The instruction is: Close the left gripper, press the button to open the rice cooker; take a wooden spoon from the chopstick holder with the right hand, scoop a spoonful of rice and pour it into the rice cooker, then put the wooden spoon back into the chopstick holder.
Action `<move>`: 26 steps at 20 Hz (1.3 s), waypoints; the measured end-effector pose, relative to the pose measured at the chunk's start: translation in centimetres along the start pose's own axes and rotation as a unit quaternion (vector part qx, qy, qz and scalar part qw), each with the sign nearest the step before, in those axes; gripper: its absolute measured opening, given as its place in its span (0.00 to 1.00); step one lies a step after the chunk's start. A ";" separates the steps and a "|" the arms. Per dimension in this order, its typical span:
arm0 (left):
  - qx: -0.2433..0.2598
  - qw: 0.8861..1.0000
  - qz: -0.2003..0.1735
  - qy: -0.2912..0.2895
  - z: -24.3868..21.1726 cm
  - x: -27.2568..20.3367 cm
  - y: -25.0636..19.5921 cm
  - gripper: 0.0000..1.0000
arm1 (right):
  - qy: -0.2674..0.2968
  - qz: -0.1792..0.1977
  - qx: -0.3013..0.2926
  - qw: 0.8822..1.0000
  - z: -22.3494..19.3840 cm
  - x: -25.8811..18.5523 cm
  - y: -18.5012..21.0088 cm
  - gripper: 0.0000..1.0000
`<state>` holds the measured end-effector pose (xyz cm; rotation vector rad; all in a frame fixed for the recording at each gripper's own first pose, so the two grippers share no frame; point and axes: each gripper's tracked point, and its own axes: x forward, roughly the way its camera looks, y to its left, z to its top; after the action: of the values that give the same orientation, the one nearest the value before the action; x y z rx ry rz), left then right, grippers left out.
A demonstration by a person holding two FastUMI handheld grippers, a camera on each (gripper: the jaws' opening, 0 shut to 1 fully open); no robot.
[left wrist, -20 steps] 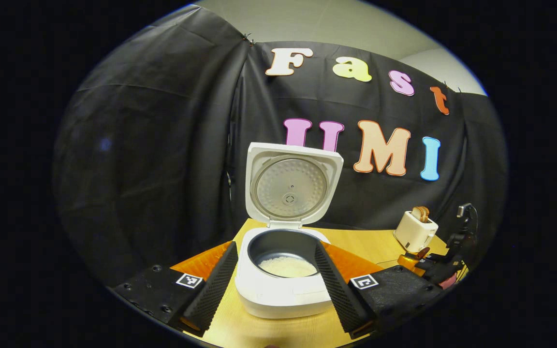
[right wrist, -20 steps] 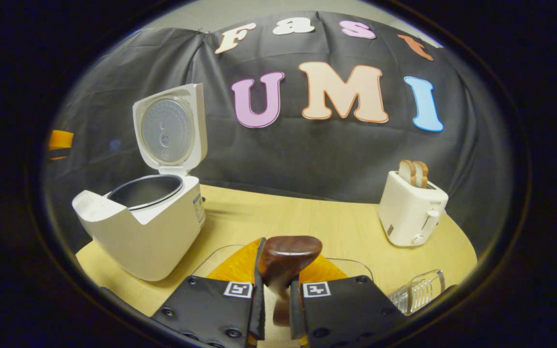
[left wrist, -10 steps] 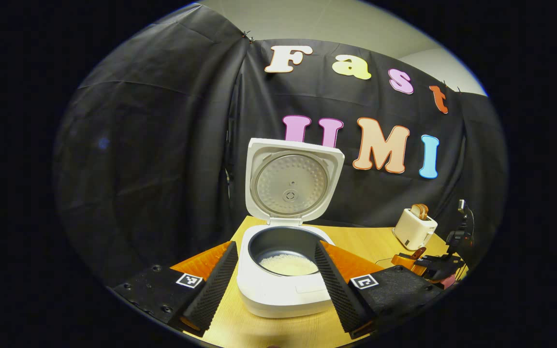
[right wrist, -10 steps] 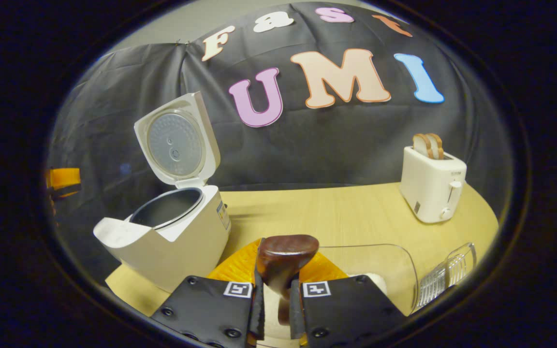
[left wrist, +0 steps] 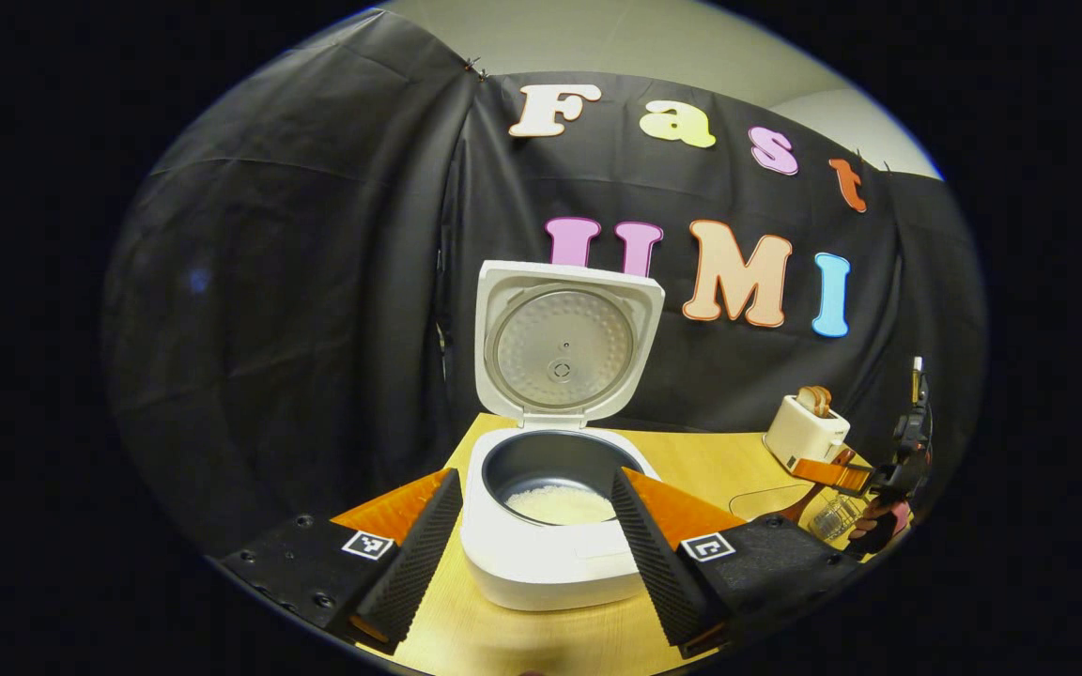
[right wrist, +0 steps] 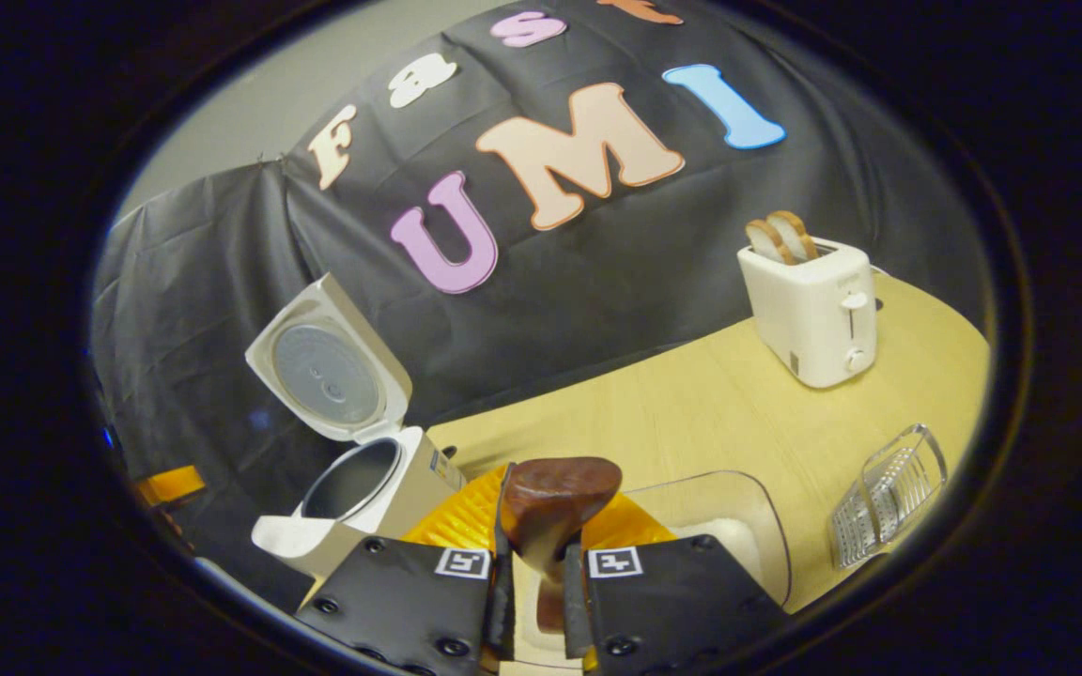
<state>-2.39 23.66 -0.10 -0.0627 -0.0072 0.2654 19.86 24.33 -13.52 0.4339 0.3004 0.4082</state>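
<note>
**Open rice cooker flanked by the left gripper; wooden spoon clamped in the right gripper**

Left gripper view: the left gripper (left wrist: 533, 545) is released, its two fingers spread wide to either side of the white rice cooker (left wrist: 550, 554), which stands on the wooden table (left wrist: 701, 465). The cooker's lid (left wrist: 564, 343) stands upright, and white rice (left wrist: 560, 505) lies at the bottom of the dark inner pot. Far right, a white toaster (left wrist: 806, 429) holds bread slices.

Right gripper view: the right gripper (right wrist: 533, 582) is clenched on the dark wooden spoon (right wrist: 555, 498), both fingers pressing its handle; the bowl of the spoon rises just above the fingertips. Below and behind the spoon lies a clear container (right wrist: 738, 526) with rice in it. A clear, slotted chopstick holder (right wrist: 888, 493) stands to the right, apart from the container. The rice cooker sits at lower left, the toaster at upper right.
</note>
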 end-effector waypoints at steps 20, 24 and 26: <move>-0.035 0.999 -0.024 -0.009 0.3 -1.5 -1.7 0.95 | -0.077 0.118 0.113 0.984 11.6 -0.8 14.7 0.22; -0.045 0.999 -0.015 -0.004 -0.3 -2.1 -0.9 0.95 | -0.068 0.157 0.108 0.979 11.6 1.6 20.0 0.25; -0.042 0.999 -0.007 -0.001 -0.8 -2.5 -0.5 0.95 | -0.057 0.171 0.107 0.978 11.0 2.8 22.7 0.24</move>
<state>-4.62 22.51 -0.83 -0.1463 -0.0215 0.2502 19.15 40.66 5.91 0.7224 0.1574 0.6878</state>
